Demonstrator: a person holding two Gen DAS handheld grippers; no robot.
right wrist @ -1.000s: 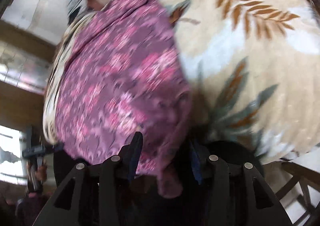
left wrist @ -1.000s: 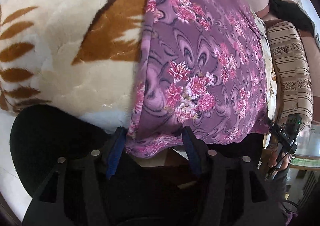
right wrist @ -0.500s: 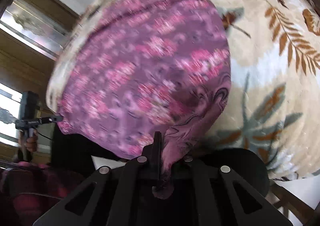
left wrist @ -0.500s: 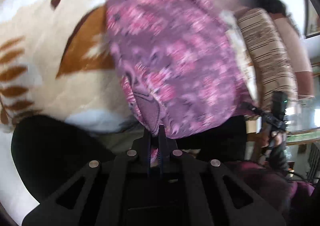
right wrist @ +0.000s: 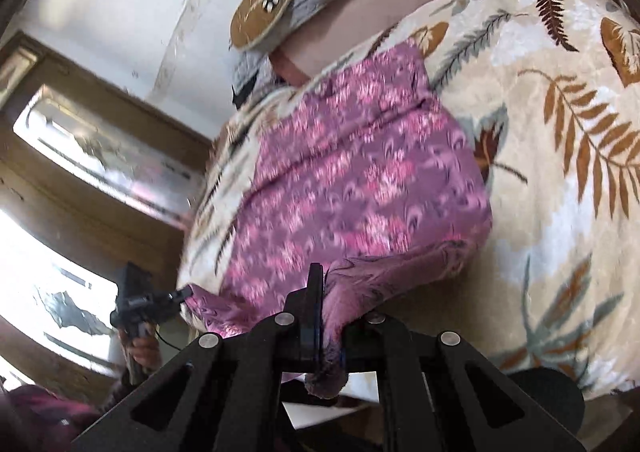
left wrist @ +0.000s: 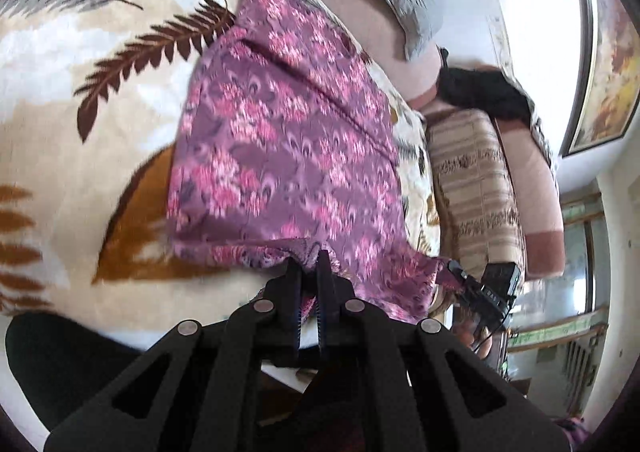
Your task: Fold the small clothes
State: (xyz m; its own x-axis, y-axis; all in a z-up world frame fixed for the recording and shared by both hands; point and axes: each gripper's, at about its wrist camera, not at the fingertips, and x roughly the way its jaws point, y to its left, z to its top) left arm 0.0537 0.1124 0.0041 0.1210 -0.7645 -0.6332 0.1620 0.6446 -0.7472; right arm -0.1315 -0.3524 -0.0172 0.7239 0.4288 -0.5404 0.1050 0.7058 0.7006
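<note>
A purple garment with pink flowers (left wrist: 288, 156) lies spread on a cream blanket with leaf print (left wrist: 80, 100). My left gripper (left wrist: 308, 264) is shut on the garment's near hem, which is bunched between the fingers and lifted. In the right wrist view the same garment (right wrist: 360, 180) stretches away over the blanket (right wrist: 560, 180). My right gripper (right wrist: 326, 284) is shut on the other near corner, with cloth hanging down through the fingers. Each gripper shows small in the other's view, the right one (left wrist: 460, 276) and the left one (right wrist: 184, 294), both at the hem.
A striped cushion (left wrist: 476, 188) and a pink sofa back (left wrist: 372, 24) lie beyond the blanket. A grey pillow with a brown round patch (right wrist: 280, 0) sits at the back. A black round object (left wrist: 60, 364) lies at the blanket's near edge. Windows (right wrist: 60, 212) are on the left.
Both grippers went from open around the near hem to shut on it. They have since lifted and carried the hem forward, so more of the far blanket and sofa shows.
</note>
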